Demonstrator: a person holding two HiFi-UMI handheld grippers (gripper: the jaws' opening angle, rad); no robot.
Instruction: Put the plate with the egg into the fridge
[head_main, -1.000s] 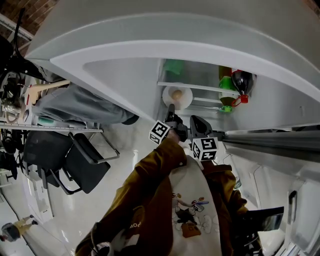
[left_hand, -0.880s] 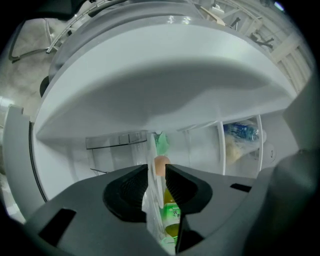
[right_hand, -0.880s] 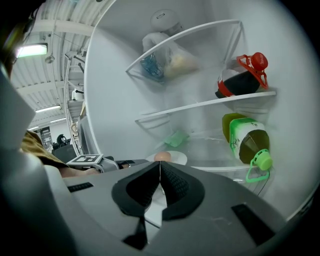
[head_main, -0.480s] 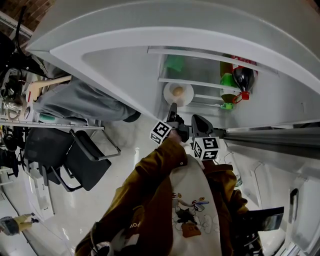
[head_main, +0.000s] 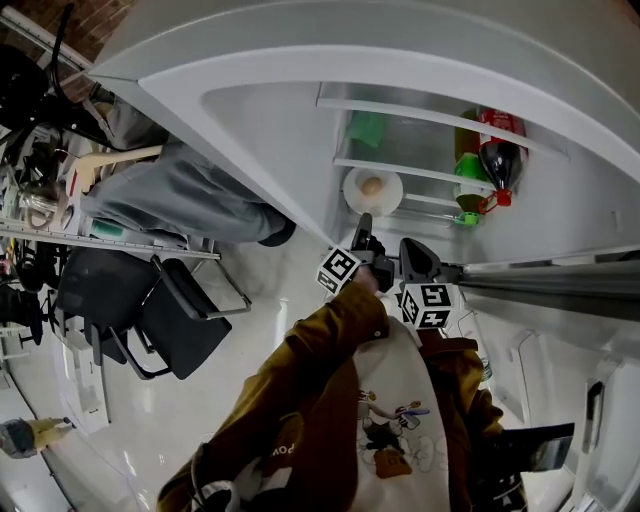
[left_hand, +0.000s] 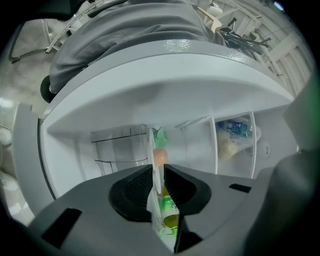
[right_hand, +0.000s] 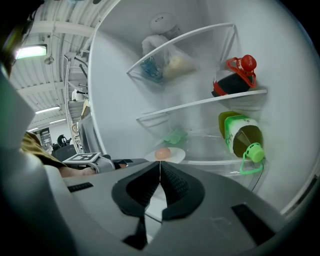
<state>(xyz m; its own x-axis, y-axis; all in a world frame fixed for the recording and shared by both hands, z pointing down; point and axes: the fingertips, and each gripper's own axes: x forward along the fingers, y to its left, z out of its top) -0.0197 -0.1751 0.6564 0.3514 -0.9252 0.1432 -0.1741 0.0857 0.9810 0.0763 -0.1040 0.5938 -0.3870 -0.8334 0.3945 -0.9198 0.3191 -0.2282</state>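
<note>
- Now, nearest you: your right gripper has its jaws together and empty, and it hangs back.
- Your left gripper has jaws that have just been shifting. They stand slightly apart around the near rim of the plate, and the pads seem not to press on it.
- The plate lies dead ahead of the left jaws, flat on the fridge shelf, frame centre.
- The egg sits on it, just beyond the rim.

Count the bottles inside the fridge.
2. A dark red-capped bottle lies on a shelf at the right. A green-capped bottle lies on the shelf below it, right of the plate. The bag on the top shelf may hide another.
</note>
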